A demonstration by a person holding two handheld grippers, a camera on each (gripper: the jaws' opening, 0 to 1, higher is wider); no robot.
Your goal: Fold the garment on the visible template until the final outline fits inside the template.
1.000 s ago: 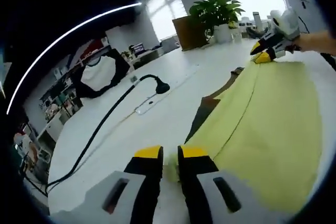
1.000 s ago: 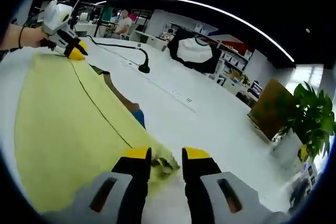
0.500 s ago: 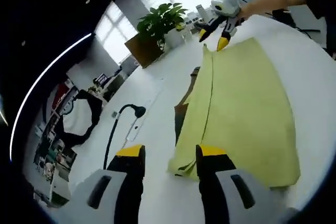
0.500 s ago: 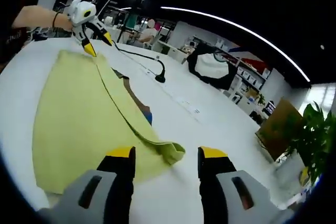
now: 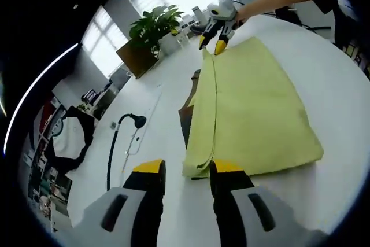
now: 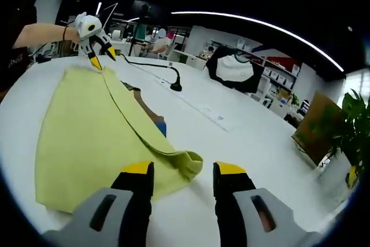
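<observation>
A fold is laid: the yellow garment (image 5: pixel 254 108) lies doubled over the brown template (image 6: pixel 145 107). Both grippers' fingers gape empty; regripping comes next.

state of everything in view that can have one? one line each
yellow garment: folded over, lying flat on the table, brown template edge showing past its fold.
left gripper: open, at the garment's near corner.
right gripper: open, garment corner between jaws, not pinched.
</observation>
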